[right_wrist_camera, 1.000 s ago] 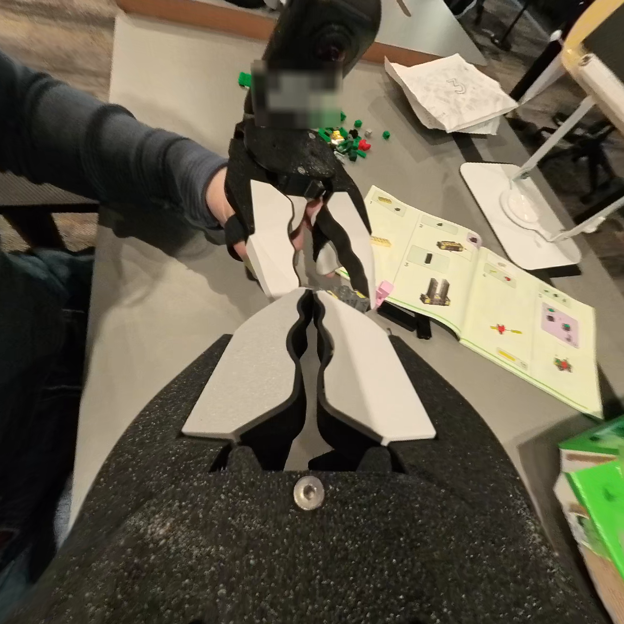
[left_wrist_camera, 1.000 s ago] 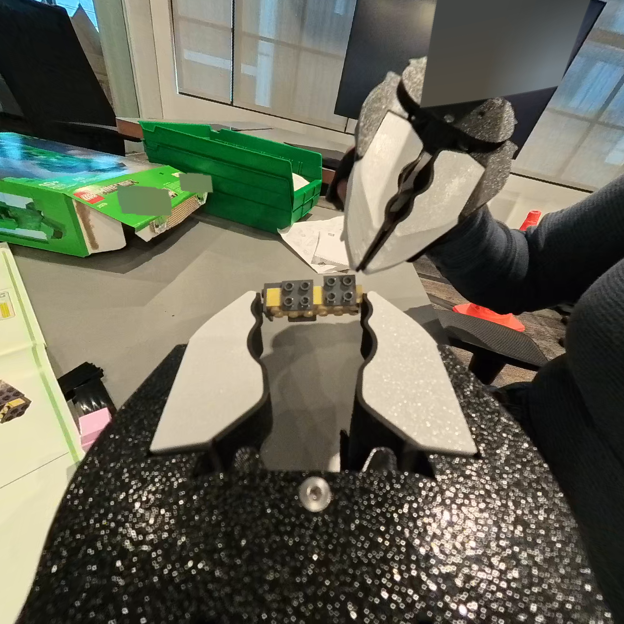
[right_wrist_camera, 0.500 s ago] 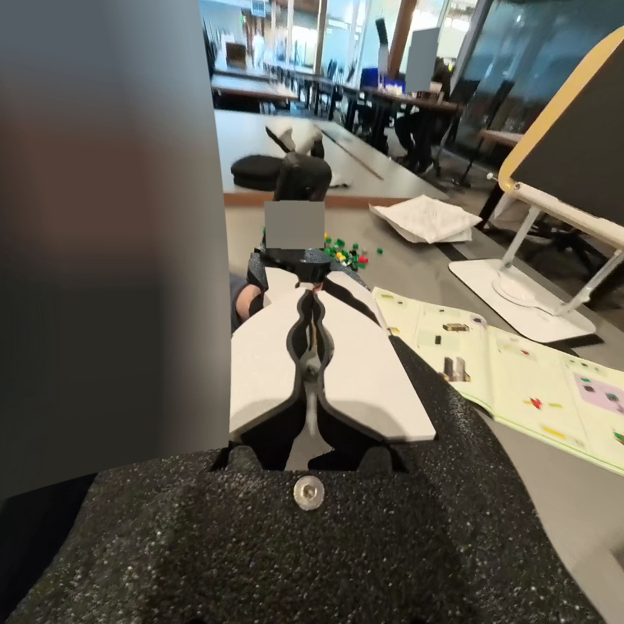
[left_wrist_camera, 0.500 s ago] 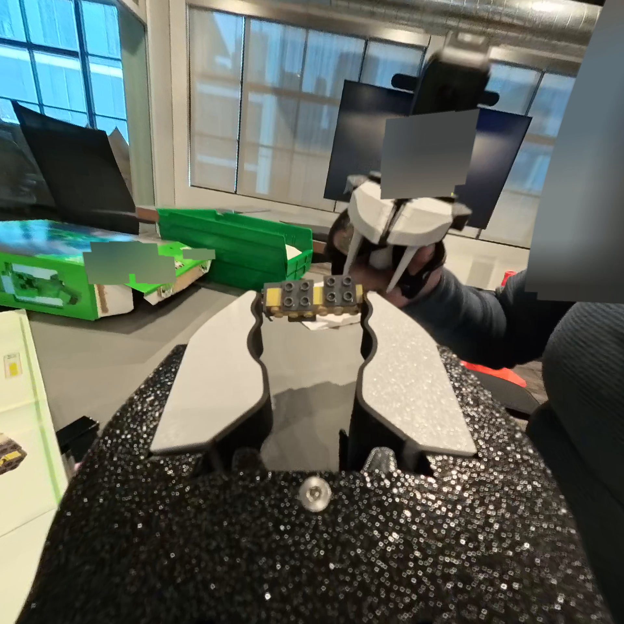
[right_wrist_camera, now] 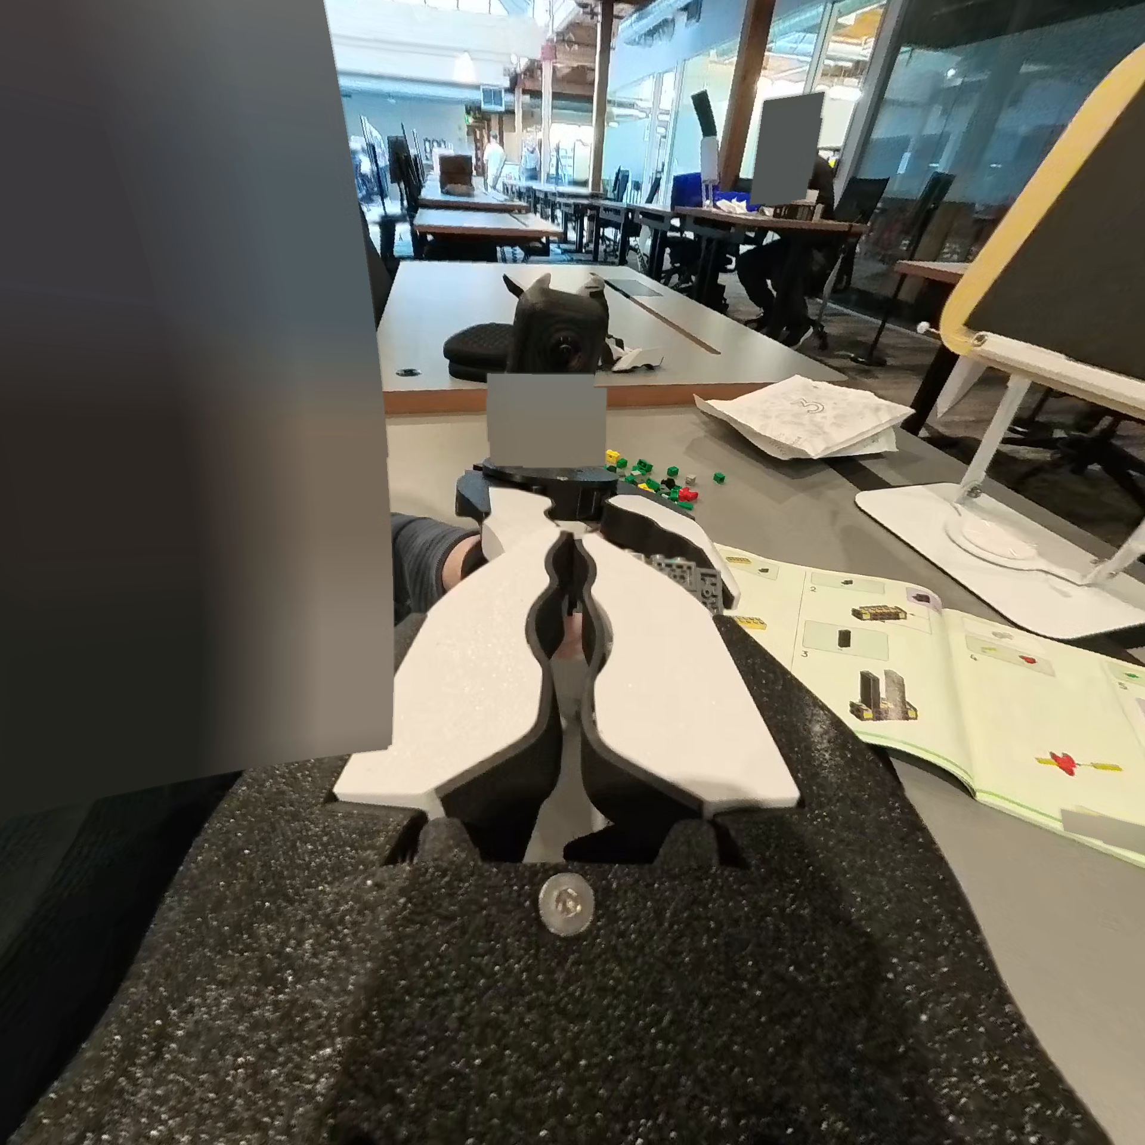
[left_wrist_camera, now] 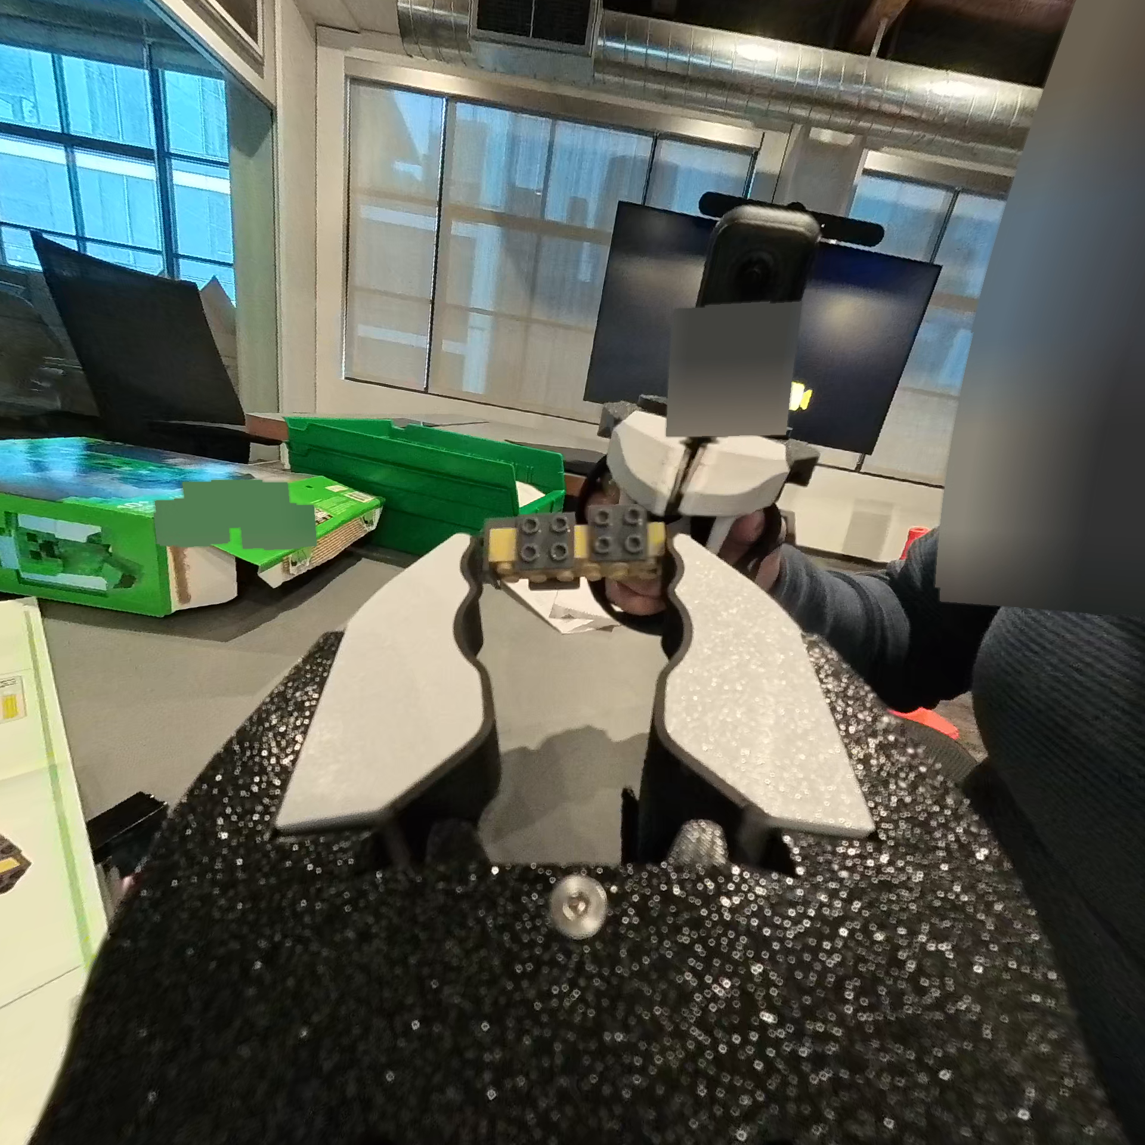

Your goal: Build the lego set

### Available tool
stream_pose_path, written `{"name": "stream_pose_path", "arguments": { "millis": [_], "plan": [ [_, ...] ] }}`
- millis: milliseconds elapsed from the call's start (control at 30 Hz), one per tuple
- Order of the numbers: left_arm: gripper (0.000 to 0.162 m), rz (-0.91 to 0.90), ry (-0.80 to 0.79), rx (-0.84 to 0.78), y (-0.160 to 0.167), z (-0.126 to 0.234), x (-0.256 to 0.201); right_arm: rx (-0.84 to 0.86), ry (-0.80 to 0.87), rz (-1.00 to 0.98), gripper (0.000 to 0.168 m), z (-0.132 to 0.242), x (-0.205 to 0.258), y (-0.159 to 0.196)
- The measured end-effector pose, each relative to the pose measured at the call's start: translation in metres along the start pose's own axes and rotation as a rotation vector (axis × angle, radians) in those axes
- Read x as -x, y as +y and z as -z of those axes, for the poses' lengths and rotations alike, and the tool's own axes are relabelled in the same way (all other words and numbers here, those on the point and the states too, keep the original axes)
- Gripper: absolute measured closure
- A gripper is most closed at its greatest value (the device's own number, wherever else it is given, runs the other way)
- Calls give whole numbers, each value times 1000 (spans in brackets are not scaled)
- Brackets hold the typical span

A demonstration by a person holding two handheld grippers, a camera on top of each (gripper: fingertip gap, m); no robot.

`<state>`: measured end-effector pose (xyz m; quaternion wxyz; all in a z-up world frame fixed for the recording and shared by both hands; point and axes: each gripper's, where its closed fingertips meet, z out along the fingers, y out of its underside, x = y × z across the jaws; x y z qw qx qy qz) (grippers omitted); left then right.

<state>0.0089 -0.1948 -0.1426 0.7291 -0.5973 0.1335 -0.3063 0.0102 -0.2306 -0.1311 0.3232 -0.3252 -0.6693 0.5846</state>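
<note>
We held the lego assembly (left_wrist_camera: 573,545) clamped between our left gripper (left_wrist_camera: 573,561) fingertips; our right gripper (right_wrist_camera: 569,548), facing it just beyond, was closed and empty.

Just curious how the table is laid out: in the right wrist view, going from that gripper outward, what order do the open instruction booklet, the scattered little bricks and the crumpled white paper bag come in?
From the right gripper:
1. Open instruction booklet, just to its right on the table.
2. Scattered little bricks, farther ahead, slightly right.
3. Crumpled white paper bag, farthest, toward the table's far right edge.
</note>
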Motion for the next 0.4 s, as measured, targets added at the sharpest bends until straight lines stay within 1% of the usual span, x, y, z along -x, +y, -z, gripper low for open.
{"name": "stream_pose_path", "arguments": {
  "millis": [33, 400],
  "plan": [
    [106, -3, 0, 2, 0, 0, 0, 9, 6, 7, 168, 0, 0, 1],
    [106, 5, 9, 9, 2, -1, -1, 26, 28, 38, 168, 2, -3, 1]
  ]
}}
